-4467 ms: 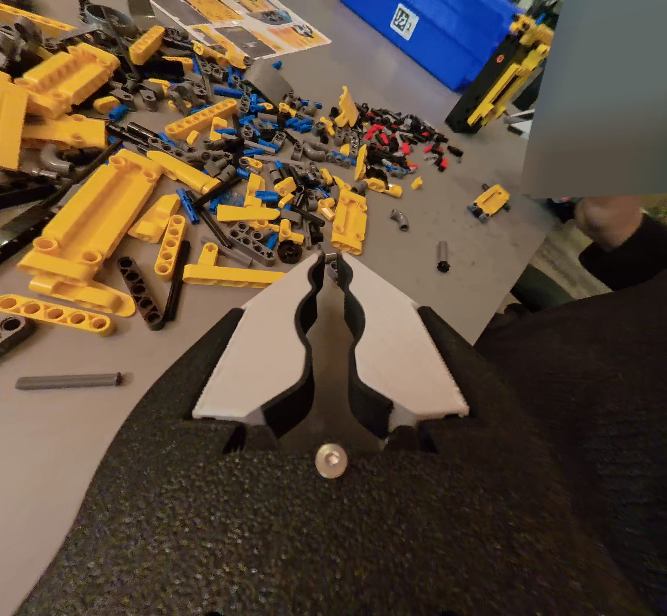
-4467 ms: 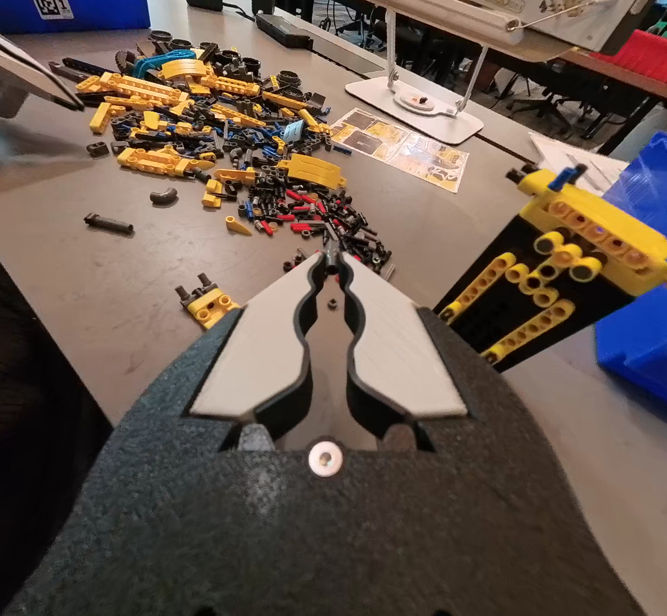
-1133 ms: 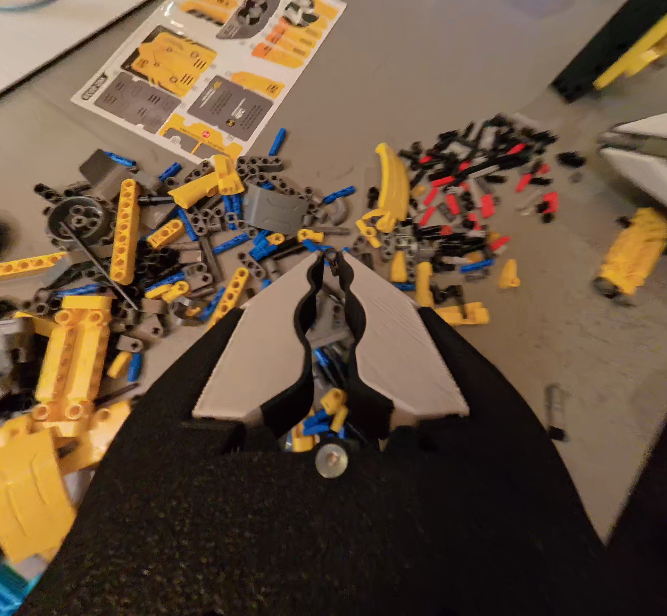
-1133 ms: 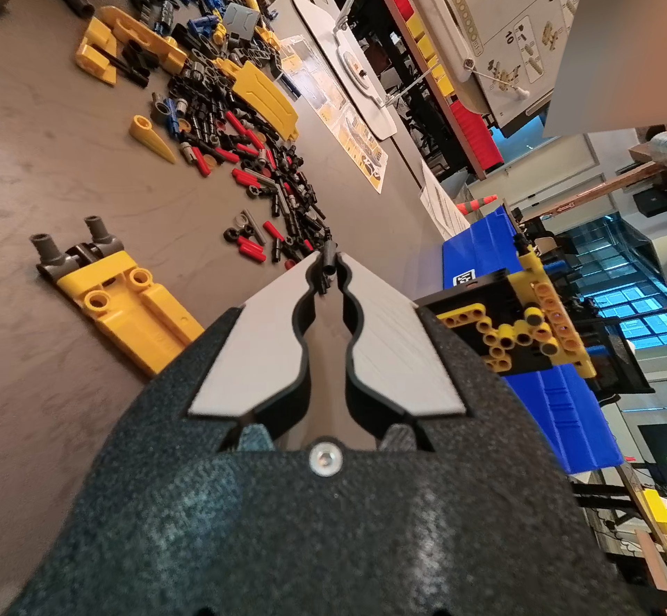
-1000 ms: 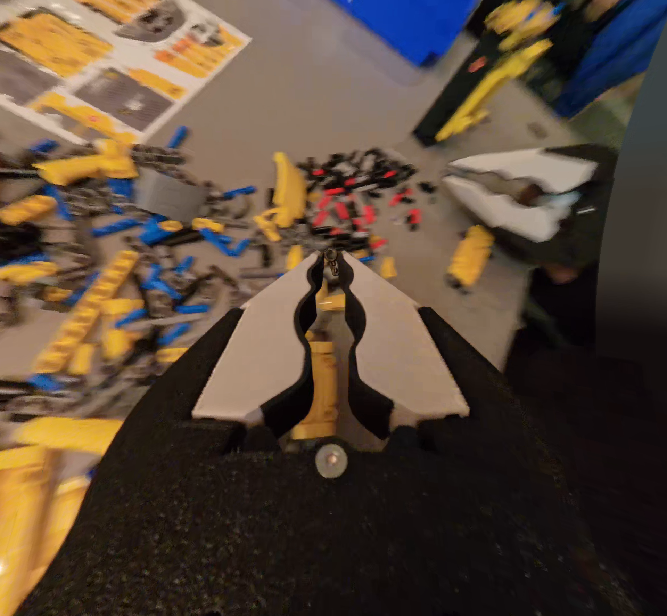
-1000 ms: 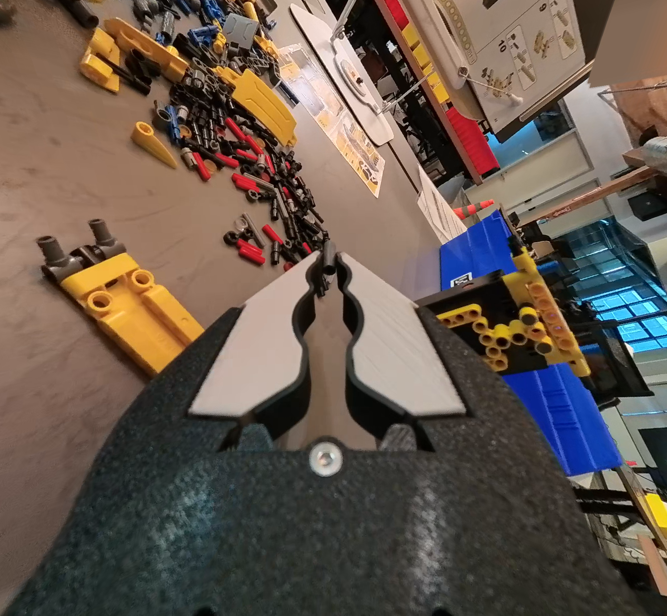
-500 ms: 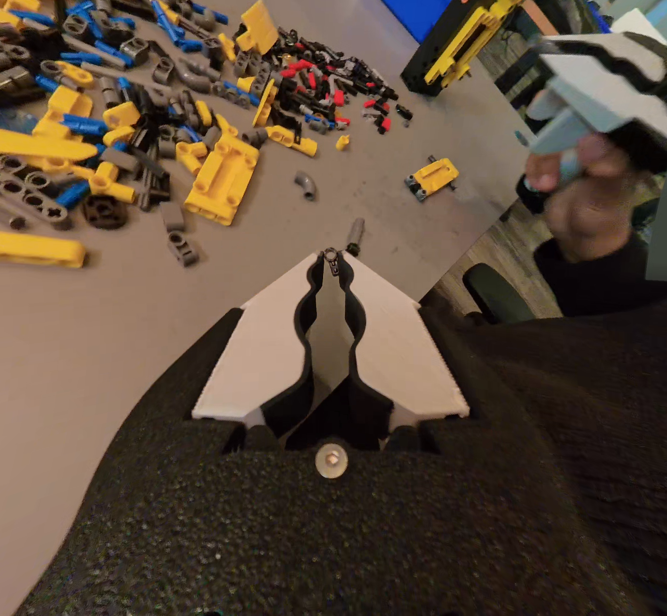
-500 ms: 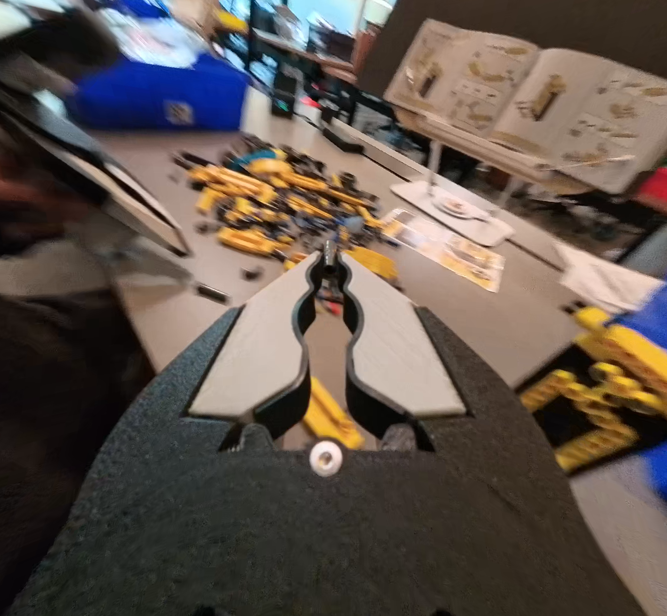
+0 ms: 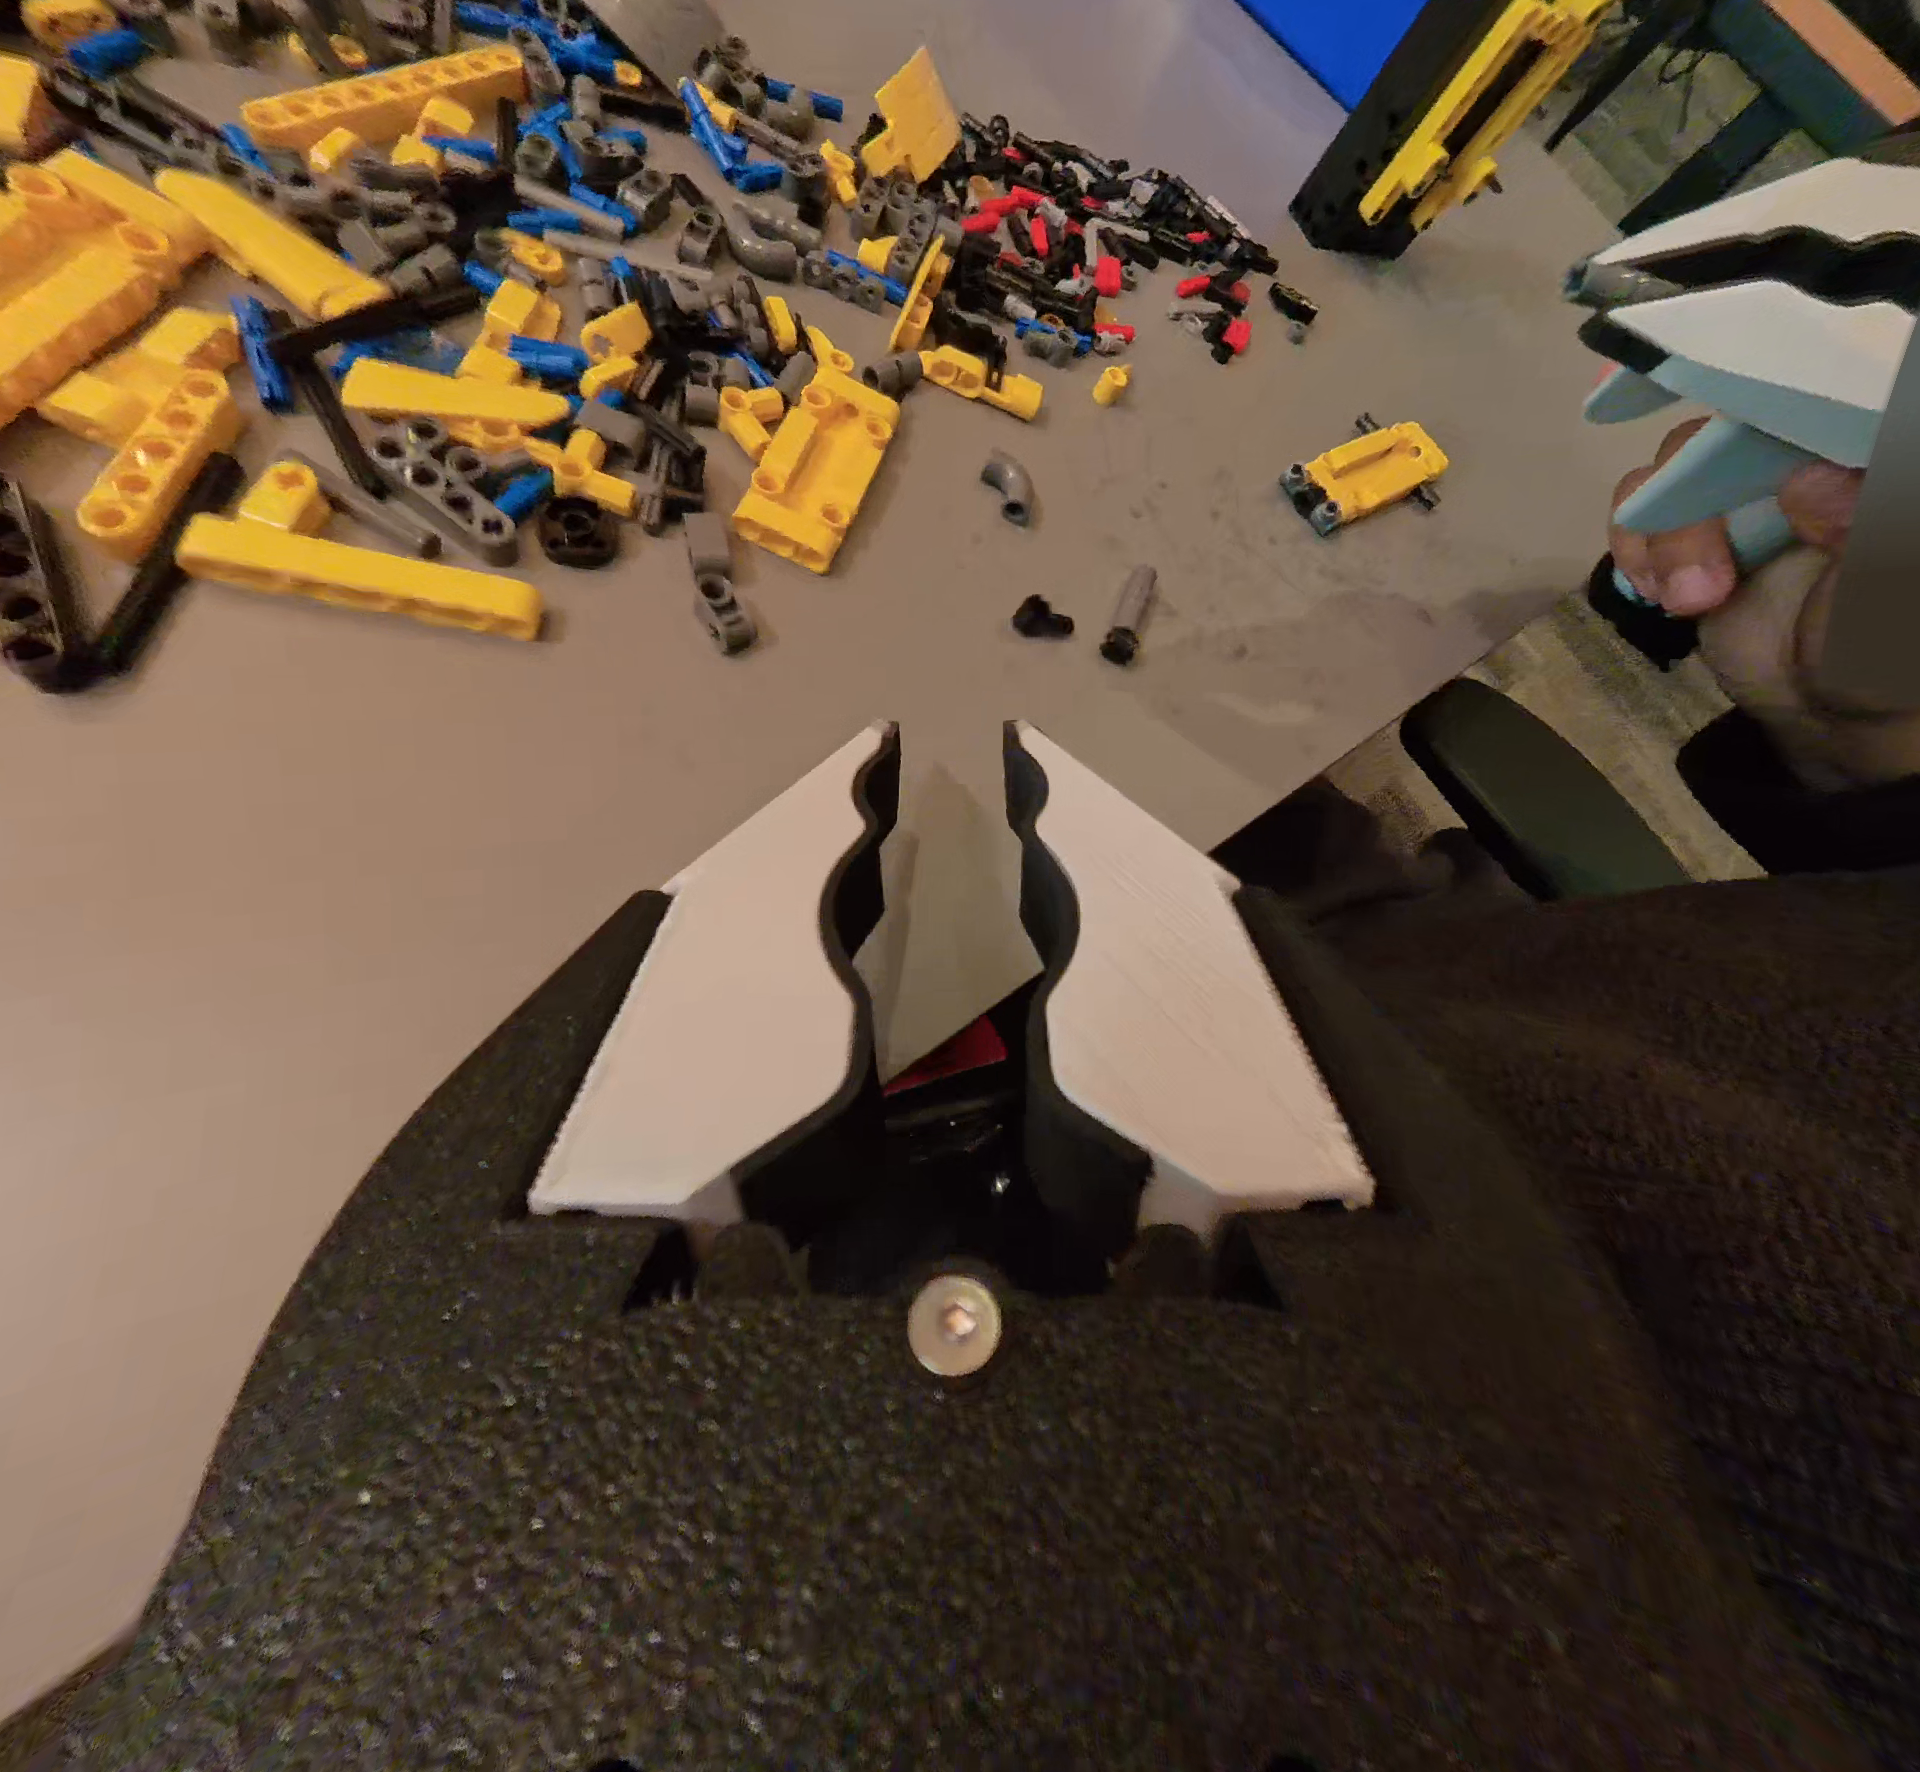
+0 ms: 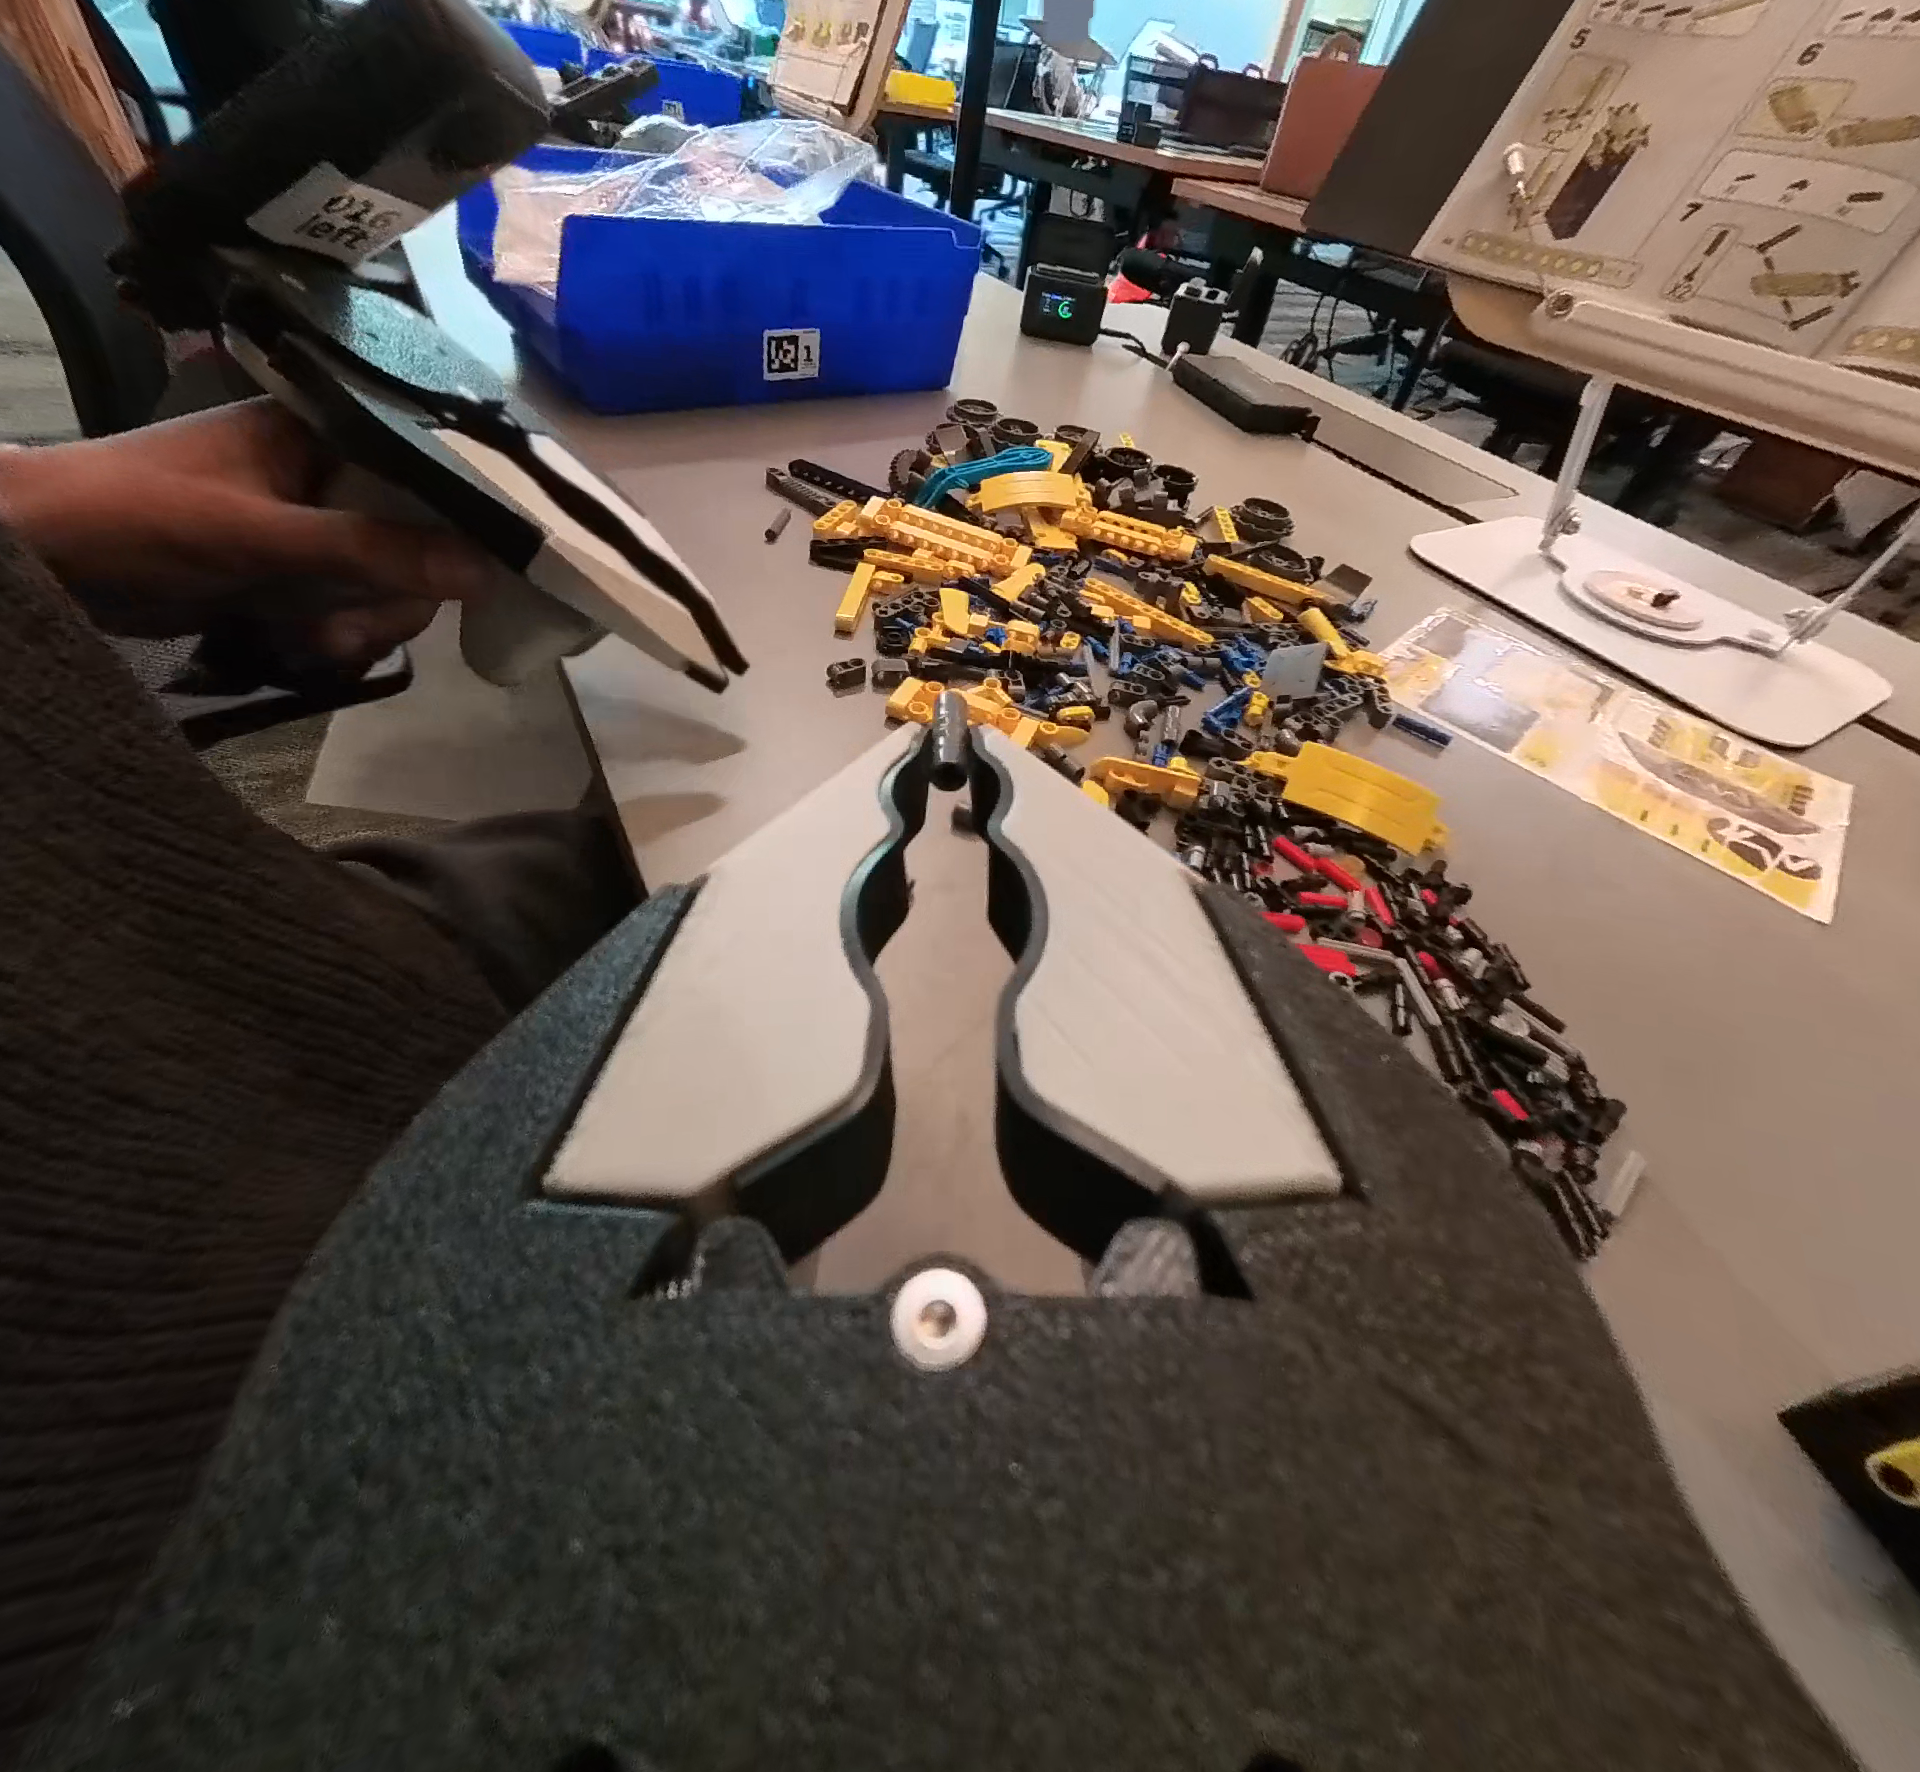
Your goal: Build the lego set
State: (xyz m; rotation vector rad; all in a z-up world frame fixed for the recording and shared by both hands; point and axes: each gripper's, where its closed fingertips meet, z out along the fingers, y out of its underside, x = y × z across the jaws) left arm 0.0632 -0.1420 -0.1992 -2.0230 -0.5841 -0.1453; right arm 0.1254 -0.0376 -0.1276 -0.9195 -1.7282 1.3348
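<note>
Left claw (image 9: 951, 730) now parted, empty, small black piece (image 9: 1041, 619) dropped; right claw (image 10: 948, 735) clenched on dark pin (image 10: 948, 746)

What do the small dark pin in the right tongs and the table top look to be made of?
The dark pin, pinched at the tips of the right tongs, looks like moulded plastic: smooth, semi-gloss, with a hollow end, like the loose building parts. The table looks like a matte grey laminate, flat and uniform, with dark scuffs; its core cannot be told.
</note>
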